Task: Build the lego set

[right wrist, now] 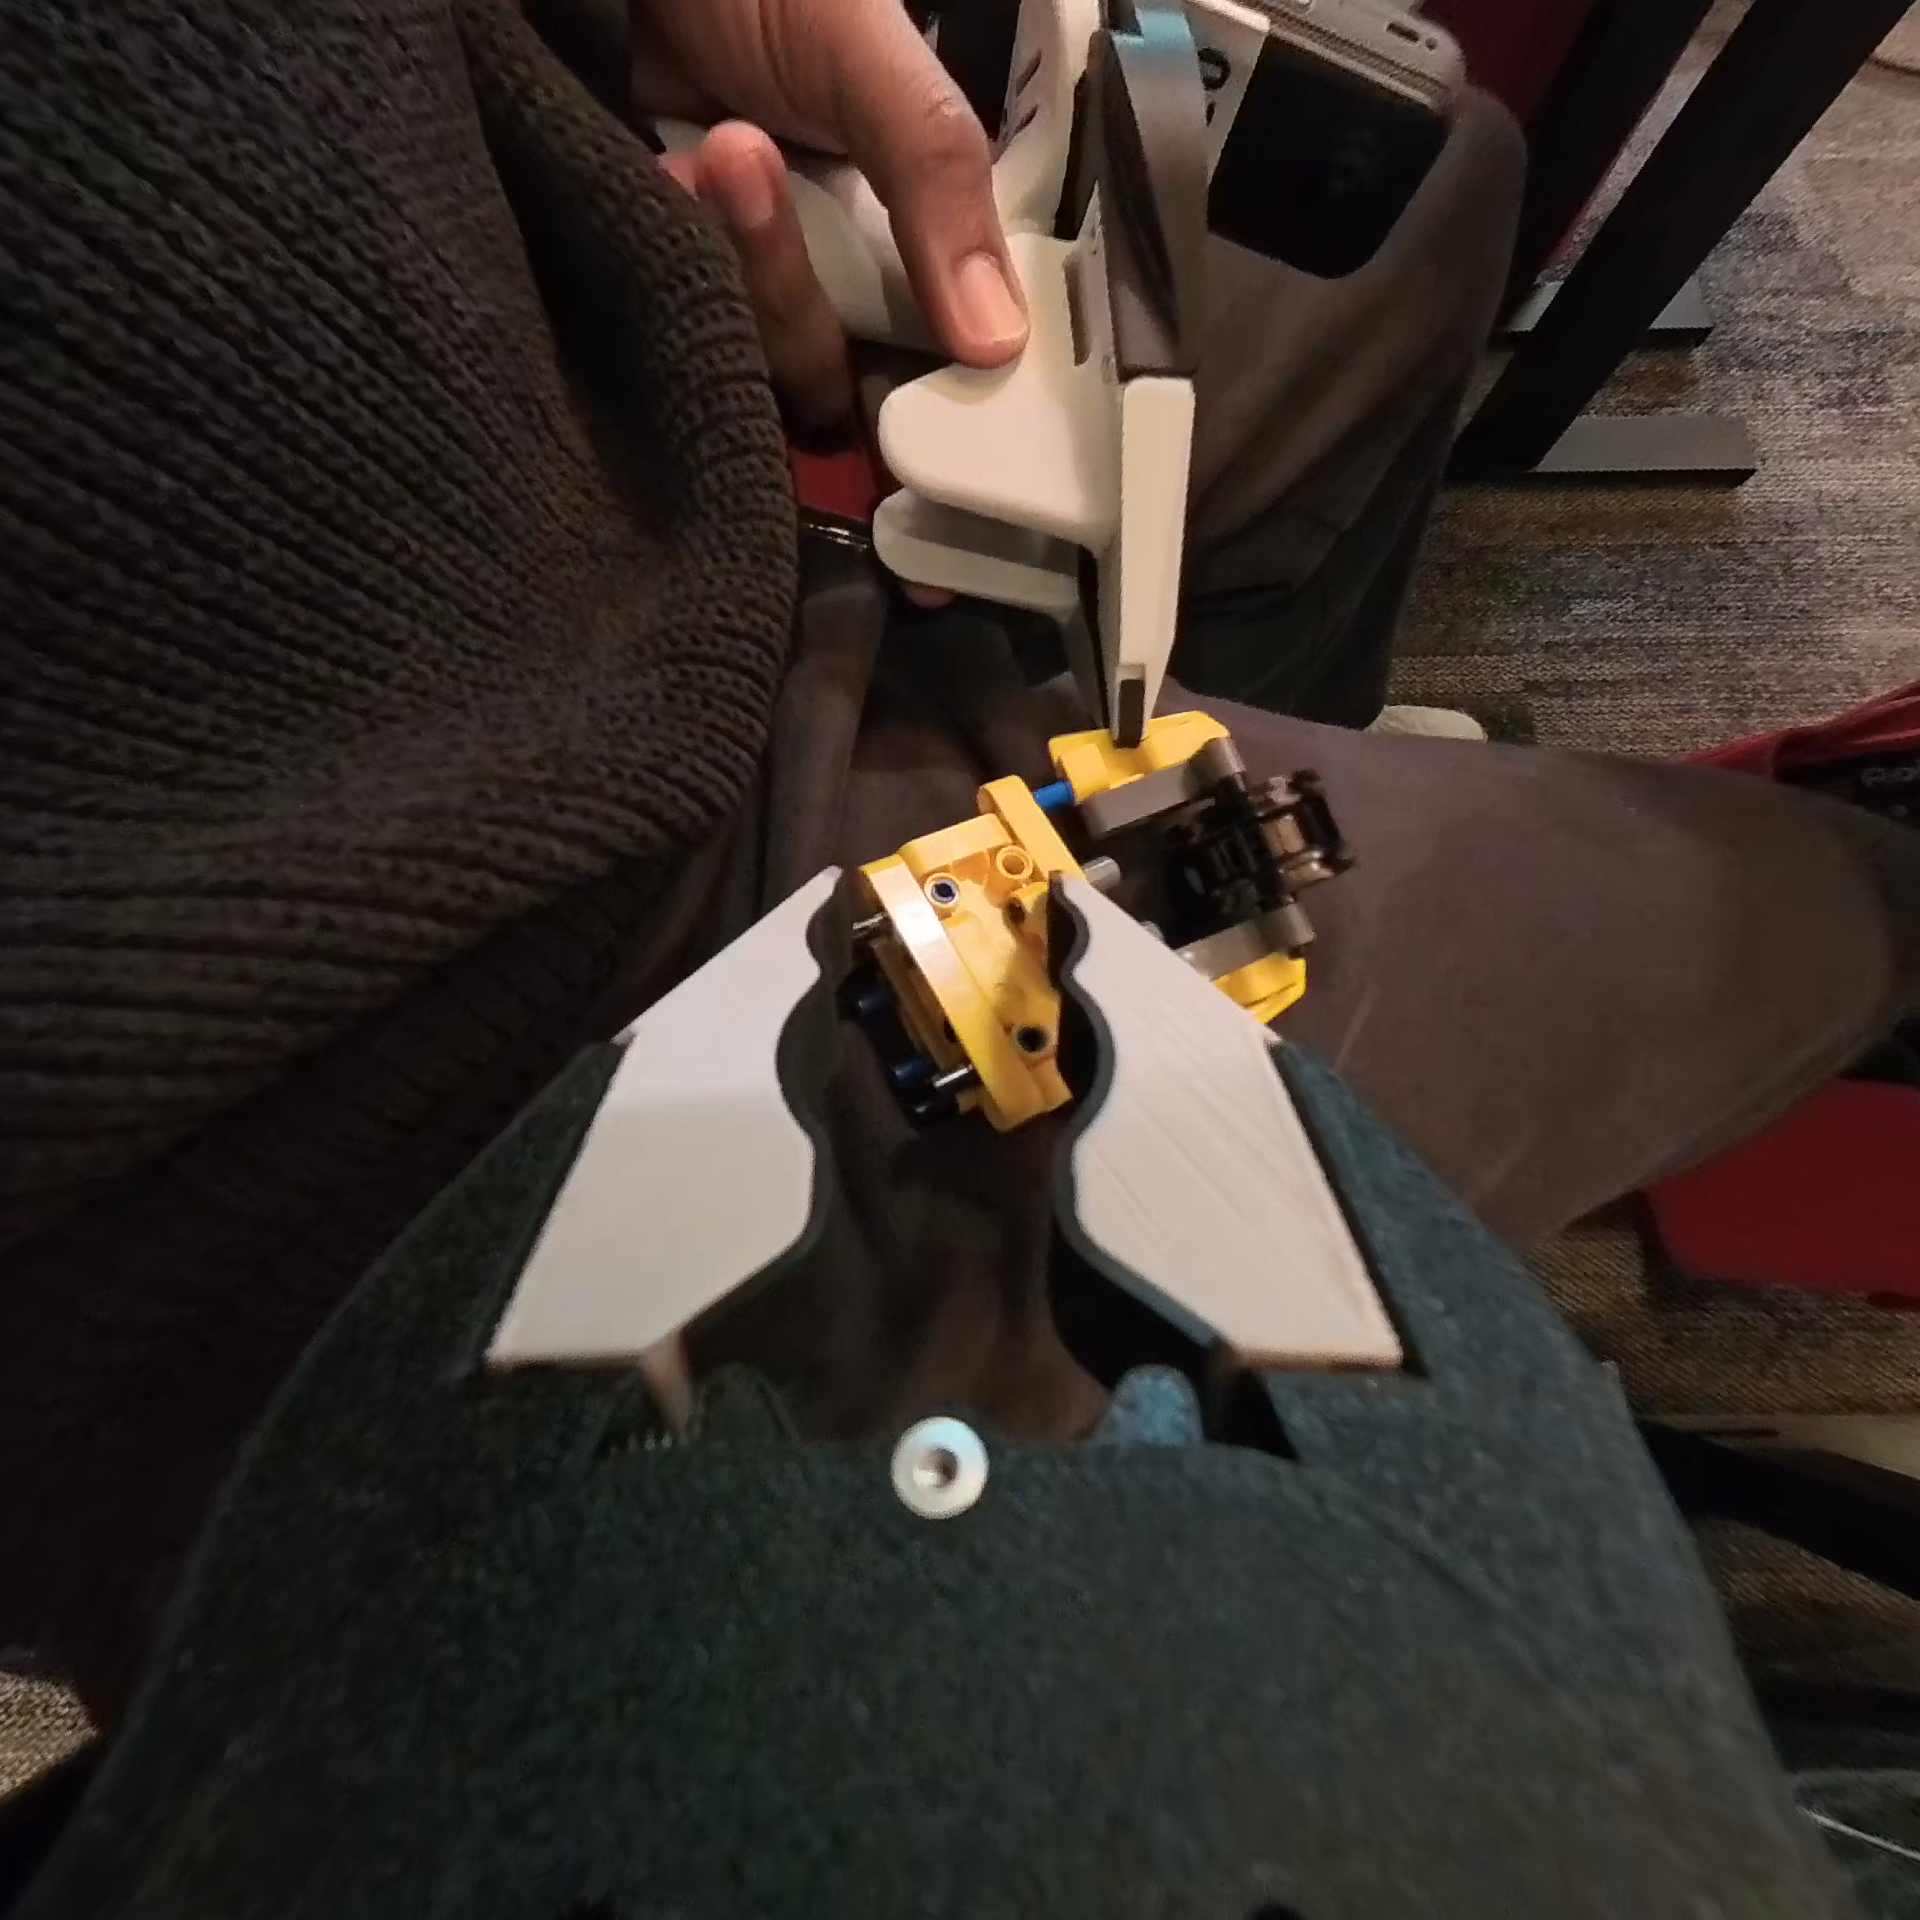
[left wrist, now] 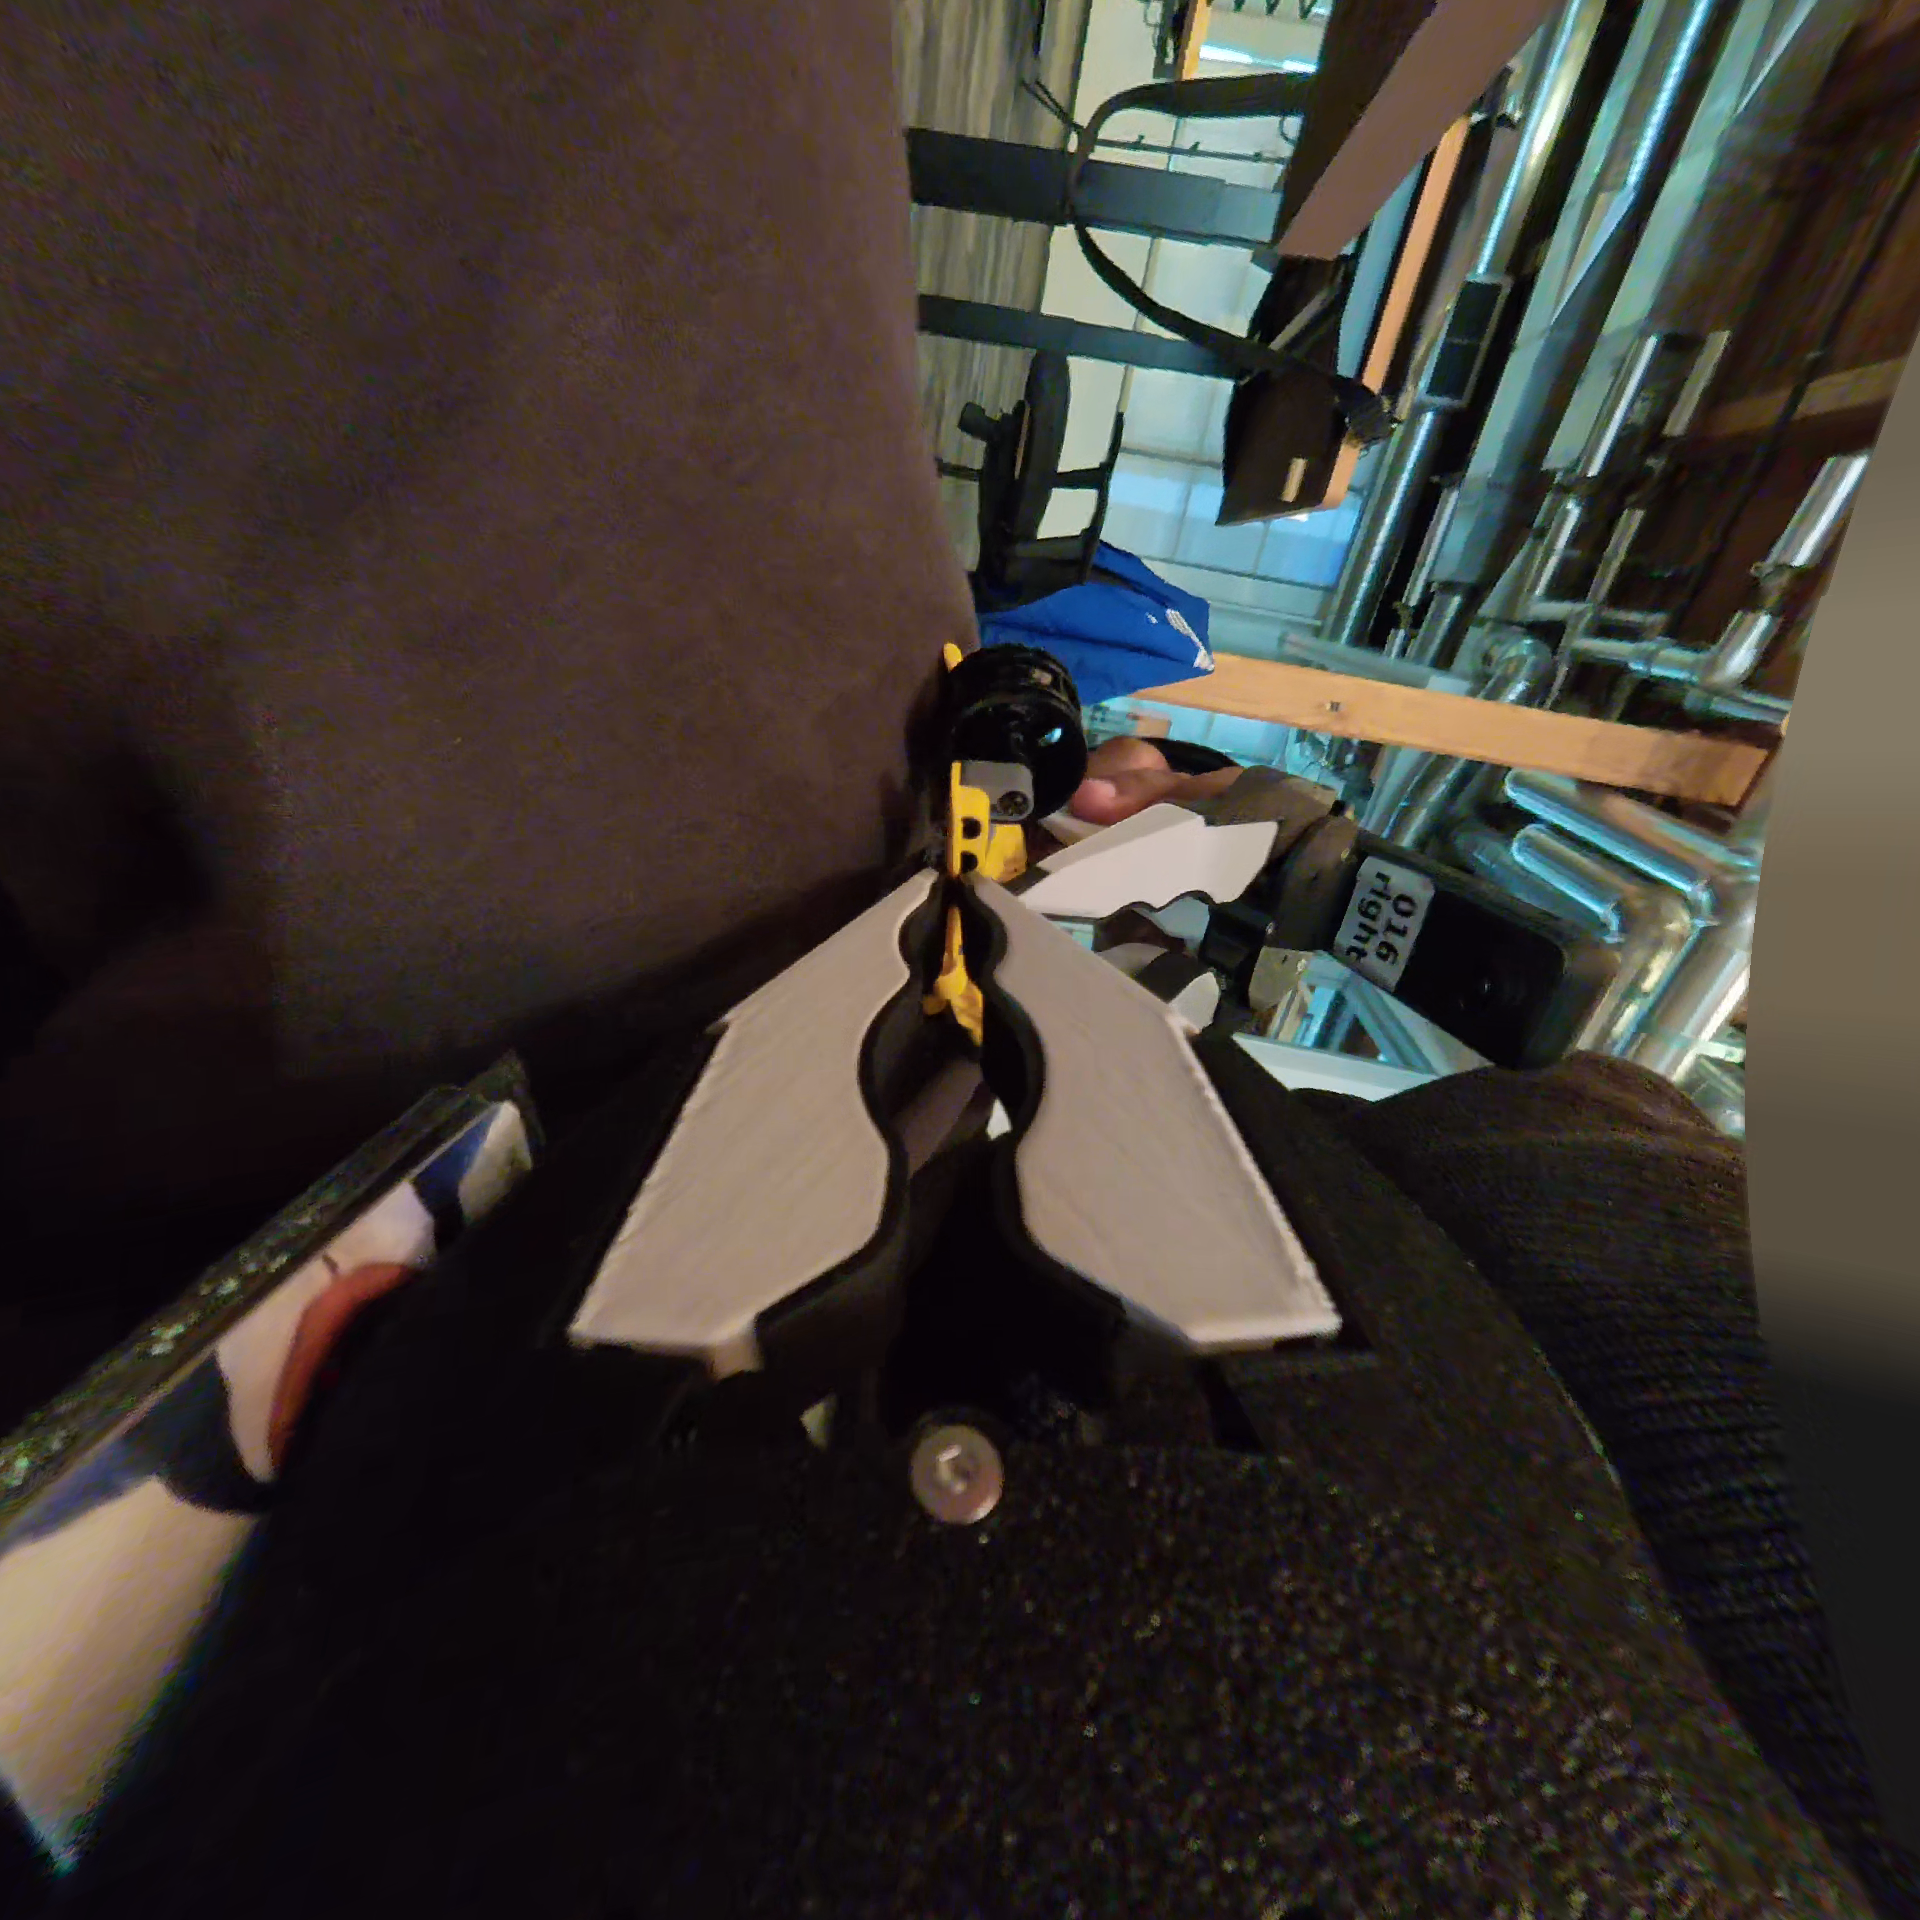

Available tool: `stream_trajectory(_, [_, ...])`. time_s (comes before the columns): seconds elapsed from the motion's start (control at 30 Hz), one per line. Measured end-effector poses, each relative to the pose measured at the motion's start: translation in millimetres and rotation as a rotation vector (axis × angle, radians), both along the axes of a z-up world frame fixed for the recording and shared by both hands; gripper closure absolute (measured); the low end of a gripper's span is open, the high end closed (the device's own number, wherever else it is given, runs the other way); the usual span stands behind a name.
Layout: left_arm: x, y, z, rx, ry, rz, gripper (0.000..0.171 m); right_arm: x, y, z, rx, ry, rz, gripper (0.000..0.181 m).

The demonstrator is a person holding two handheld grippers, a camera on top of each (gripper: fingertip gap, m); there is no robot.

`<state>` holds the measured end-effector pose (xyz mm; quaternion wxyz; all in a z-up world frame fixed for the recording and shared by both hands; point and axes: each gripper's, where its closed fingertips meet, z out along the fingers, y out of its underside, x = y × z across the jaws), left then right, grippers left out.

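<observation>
A small yellow brick-built model [right wrist: 966, 966] with grey beams and black wheels [right wrist: 1257, 842] hangs above a person's lap. My right gripper [right wrist: 951, 904] is shut on the model's yellow body, which sits between its white fingers. My left gripper [right wrist: 1132, 717] comes down from above, held by a hand [right wrist: 914, 156], and pinches a yellow beam at the model's far end. In the left wrist view my left gripper [left wrist: 951, 894] is shut on the model's thin yellow edge [left wrist: 977, 831], with a black wheel [left wrist: 1013, 717] just beyond. The right gripper [left wrist: 1153, 862] shows to the right.
A dark knit sleeve [right wrist: 364, 520] and grey trousers [right wrist: 1455, 935] lie under and beside the model. Carpet [right wrist: 1662, 582], a red object [right wrist: 1787, 1226] and black table legs [right wrist: 1621, 208] are to the right. Metal pipes [left wrist: 1507, 520], wooden beams [left wrist: 1455, 727] and blue cloth [left wrist: 1101, 623] stand behind. The tips of one gripper are about 5 cm away from the tips of the other.
</observation>
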<state>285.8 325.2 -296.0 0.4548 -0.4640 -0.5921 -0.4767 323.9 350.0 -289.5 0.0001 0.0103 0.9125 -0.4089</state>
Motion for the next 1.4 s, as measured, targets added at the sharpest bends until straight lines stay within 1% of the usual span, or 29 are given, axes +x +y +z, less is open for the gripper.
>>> stream_trajectory(0.17, [1,2,-4,0.002,-0.036,-0.022,0.17,0,1,-2,-0.008,-0.031,0.006,0.146])
stream_trajectory(0.27, [0,2,-3,-0.01,-0.02,-0.038,0.17,-2,1,-1,-0.016,-0.047,0.007,0.146])
stream_trajectory(0.37, [5,5,-2,0.0,-0.024,-0.09,0.169,-3,0,-1,-0.025,-0.057,0.012,0.147])
stream_trajectory(0.67, [4,7,-3,0.026,-0.055,-0.119,0.169,-5,2,0,-0.041,-0.098,0.013,0.147])
stream_trajectory(0.83, [0,7,-3,0.035,-0.067,-0.088,0.17,-8,1,0,-0.055,-0.103,0.001,0.147])
stream_trajectory(0.97, [1,8,-2,0.081,-0.149,-0.074,0.17,-8,1,1,-0.056,-0.111,0.004,0.146])
stream_trajectory(1.27, [-5,6,-5,0.072,-0.174,-0.011,0.171,-11,-1,-1,-0.049,-0.077,-0.011,0.147])
stream_trajectory(1.4, [-6,6,-7,0.055,-0.165,-0.003,0.171,-11,-1,-1,-0.051,-0.08,-0.013,0.149])
